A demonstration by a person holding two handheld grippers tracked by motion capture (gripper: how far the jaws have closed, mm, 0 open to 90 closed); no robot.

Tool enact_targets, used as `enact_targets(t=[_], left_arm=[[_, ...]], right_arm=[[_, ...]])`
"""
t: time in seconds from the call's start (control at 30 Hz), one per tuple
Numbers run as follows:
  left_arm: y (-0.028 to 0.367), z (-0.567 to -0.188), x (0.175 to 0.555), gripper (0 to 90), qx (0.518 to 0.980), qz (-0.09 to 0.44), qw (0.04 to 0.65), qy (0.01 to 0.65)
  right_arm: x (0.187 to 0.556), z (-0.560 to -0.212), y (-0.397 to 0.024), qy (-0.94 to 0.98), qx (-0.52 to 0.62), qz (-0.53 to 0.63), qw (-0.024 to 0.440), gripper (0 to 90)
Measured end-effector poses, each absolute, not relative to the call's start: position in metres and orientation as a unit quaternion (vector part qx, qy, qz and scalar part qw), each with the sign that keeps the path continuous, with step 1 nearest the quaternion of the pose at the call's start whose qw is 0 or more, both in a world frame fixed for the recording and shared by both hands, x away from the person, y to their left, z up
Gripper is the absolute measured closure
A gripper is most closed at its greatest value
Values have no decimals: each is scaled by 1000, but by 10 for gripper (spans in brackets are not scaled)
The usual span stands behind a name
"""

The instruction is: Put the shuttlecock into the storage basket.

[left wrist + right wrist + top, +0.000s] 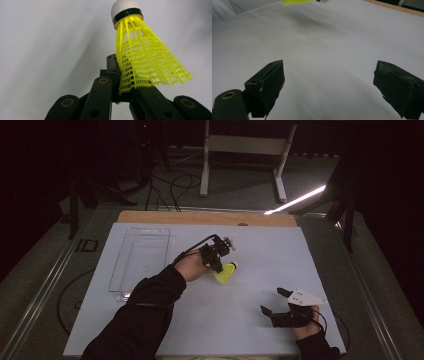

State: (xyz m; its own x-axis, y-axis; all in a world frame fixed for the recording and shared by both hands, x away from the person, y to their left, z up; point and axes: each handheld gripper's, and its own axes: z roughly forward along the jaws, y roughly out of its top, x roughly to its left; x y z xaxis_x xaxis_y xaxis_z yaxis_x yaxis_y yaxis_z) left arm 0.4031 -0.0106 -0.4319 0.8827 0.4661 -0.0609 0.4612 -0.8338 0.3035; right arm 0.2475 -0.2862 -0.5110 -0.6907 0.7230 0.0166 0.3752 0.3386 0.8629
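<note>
A yellow shuttlecock (226,272) with a white cork tip hangs above the middle of the white mat, pinched by its mesh skirt in my left gripper (216,261). In the left gripper view the shuttlecock (142,60) points its cork up and away, its skirt's edge clamped between the black jaws of the left gripper (122,86). My right gripper (272,302) rests low near the front right of the mat, jaws wide apart with nothing between them. In the right gripper view the right gripper (329,85) faces bare mat, and the shuttlecock's skirt (294,2) shows at the top edge.
A clear plastic tray (141,256) lies on the left part of the white mat (260,245). A wooden table edge (200,217) runs along the back. Cables and a white table frame (245,150) stand on the floor beyond.
</note>
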Motion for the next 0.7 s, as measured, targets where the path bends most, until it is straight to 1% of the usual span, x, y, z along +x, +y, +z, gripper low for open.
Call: enact_targets(t=[0.17, 0.7], left_arm=[[-3, -426, 404, 900, 954, 12, 162, 253], [42, -403, 409, 900, 938, 32, 175, 298]], right_arm=[[248, -511, -286, 796, 345, 460, 189, 98], [247, -510, -286, 797, 345, 458, 193, 98]])
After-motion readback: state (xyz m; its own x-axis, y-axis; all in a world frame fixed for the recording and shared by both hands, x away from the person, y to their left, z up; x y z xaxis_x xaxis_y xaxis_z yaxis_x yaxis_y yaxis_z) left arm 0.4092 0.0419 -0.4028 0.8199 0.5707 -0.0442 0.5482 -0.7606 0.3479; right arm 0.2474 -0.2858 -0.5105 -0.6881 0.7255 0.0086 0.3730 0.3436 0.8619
